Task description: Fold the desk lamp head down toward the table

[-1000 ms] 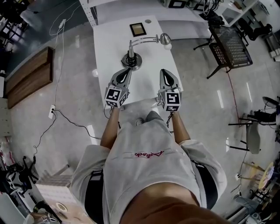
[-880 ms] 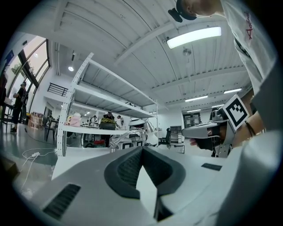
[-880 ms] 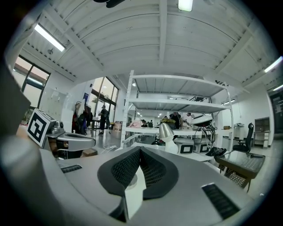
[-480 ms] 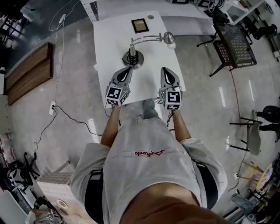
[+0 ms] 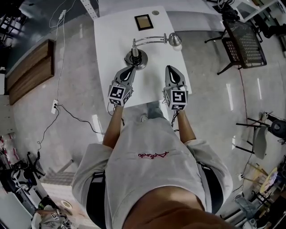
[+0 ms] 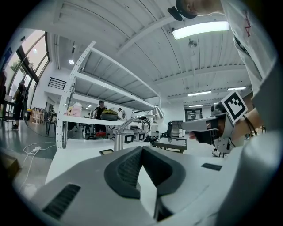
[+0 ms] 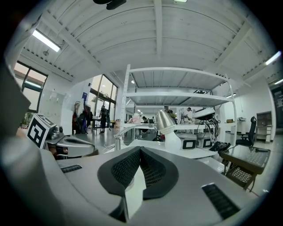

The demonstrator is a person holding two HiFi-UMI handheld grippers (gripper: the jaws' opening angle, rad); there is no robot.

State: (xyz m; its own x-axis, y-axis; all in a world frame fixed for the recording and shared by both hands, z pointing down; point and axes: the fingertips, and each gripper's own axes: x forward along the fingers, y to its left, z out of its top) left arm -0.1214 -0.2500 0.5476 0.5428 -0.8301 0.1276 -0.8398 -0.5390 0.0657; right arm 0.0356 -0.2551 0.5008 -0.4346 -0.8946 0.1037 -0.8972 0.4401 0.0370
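Observation:
The chrome desk lamp stands on the white table (image 5: 107,49): round base (image 5: 135,58), thin arm reaching right, head (image 5: 174,40) raised near the right edge. My left gripper (image 5: 132,68) hovers shut just in front of the base, touching nothing. My right gripper (image 5: 170,67) is shut too, in front of and below the head, also empty. In the left gripper view the lamp stem (image 6: 118,139) rises ahead of the gripper (image 6: 141,148). In the right gripper view the lamp head (image 7: 165,121) with its white bulb stands ahead of the gripper (image 7: 140,149).
A small dark picture frame (image 5: 143,21) and a round disc (image 5: 155,13) lie at the table's far end. A black mesh chair (image 5: 243,41) stands to the right, a wooden bench (image 5: 29,76) to the left. A cable (image 5: 67,118) trails over the floor.
Both grippers have sunk a little and edged forward over the table's near end, still shut. The lamp has not moved.

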